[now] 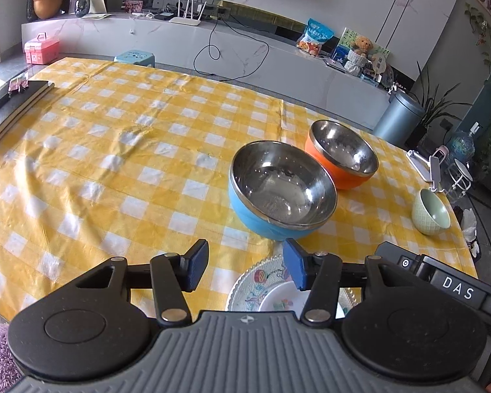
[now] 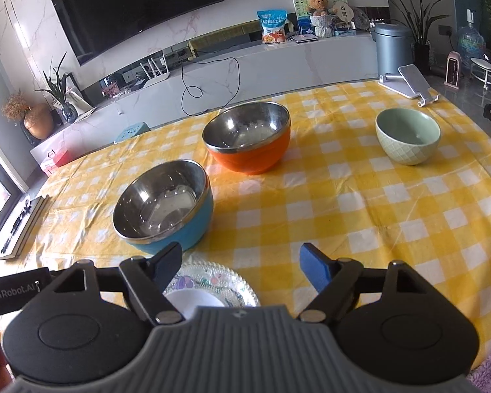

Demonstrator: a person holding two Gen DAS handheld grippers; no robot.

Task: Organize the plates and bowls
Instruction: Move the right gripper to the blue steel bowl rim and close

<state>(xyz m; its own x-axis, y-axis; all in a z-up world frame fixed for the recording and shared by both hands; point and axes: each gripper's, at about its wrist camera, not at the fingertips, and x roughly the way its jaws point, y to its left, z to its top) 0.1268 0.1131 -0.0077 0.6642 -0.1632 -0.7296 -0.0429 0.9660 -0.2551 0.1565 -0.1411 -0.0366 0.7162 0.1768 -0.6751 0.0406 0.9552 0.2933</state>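
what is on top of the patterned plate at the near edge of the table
A small white dish sits on the patterned plate. Its near part is covered by the left gripper, so whether anything else lies on the plate there cannot be seen.

A home living room: wall-mounted television (image 2: 137, 9), low media console (image 2: 278, 62), potted plants (image 2: 419, 23), checked-cloth table (image 2: 360, 203).

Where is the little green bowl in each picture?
Left wrist view: the green bowl sits far right, near the table's edge.
Right wrist view: the green bowl is upper right, standing alone on the checked cloth.
Shared landmark: the orange bowl, to its left in both.
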